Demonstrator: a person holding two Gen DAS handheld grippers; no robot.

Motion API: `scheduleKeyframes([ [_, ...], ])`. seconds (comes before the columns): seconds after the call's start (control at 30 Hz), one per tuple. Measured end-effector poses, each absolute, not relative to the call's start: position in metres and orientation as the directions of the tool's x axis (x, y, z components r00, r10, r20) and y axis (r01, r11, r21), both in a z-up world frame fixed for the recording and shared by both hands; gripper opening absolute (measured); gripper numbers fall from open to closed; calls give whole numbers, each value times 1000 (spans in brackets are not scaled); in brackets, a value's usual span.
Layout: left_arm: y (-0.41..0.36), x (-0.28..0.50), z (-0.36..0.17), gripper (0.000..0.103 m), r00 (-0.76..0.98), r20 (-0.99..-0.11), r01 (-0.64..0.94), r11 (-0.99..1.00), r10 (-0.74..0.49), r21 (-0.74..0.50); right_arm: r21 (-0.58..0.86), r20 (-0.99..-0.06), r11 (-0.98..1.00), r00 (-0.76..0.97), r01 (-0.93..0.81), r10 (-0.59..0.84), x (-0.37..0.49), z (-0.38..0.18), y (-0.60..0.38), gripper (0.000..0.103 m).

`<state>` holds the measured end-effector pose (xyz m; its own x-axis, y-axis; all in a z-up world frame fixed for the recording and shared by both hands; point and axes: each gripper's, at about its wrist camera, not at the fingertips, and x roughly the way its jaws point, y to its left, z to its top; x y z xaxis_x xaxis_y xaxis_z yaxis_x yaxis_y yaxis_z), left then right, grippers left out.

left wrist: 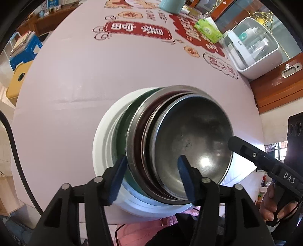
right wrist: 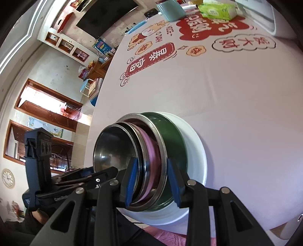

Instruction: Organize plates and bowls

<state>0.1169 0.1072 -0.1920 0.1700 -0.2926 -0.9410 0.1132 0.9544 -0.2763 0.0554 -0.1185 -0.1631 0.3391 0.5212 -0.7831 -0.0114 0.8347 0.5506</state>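
A nested stack sits near the table's front edge: a white dish [left wrist: 102, 147] at the bottom, then a dark green bowl [left wrist: 121, 130], a steel bowl [left wrist: 135, 123], a pink bowl [right wrist: 151, 151] and a small steel bowl [left wrist: 189, 136] on top. My left gripper [left wrist: 151, 166] straddles the near rims, one pad outside the larger steel rim and one inside the small bowl, with gaps showing. My right gripper [right wrist: 152, 174] clamps the rims of the steel bowls and the pink one between its blue pads. It reaches in from the right [left wrist: 233, 142] in the left wrist view, a hand on its grip.
The white tablecloth [left wrist: 75, 75] has red print across the far half. A green tissue pack [left wrist: 208, 30], a teal cup [right wrist: 170, 9] and a white box with a clear lid [left wrist: 251, 49] stand at the back right. Blue and yellow stools [left wrist: 24, 51] are beside the table.
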Motion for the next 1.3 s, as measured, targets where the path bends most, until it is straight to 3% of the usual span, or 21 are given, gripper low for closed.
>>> scheduleKeyframes([
  [0.2,106,114,-177,61,206,-939,99,960,-276,-261,476,-802,877,378,-62,462,47,-149,-115,36],
  [0.67,115,85,-118,73,390,-904,30,983,-177,-180,352,-794,926,481,-134,371,28,-98,-104,76],
  [1.0,109,51,-94,81,479,-876,-8,998,-56,-68,288,-831,956,480,-62,281,-2,-88,-103,89],
  [1.2,95,33,-89,81,466,-883,21,998,-60,-57,212,-842,977,507,0,183,-29,-76,-109,95],
  [1.3,88,25,-82,89,481,-876,32,999,-39,-27,217,-835,976,518,-5,188,-36,-70,-110,97],
])
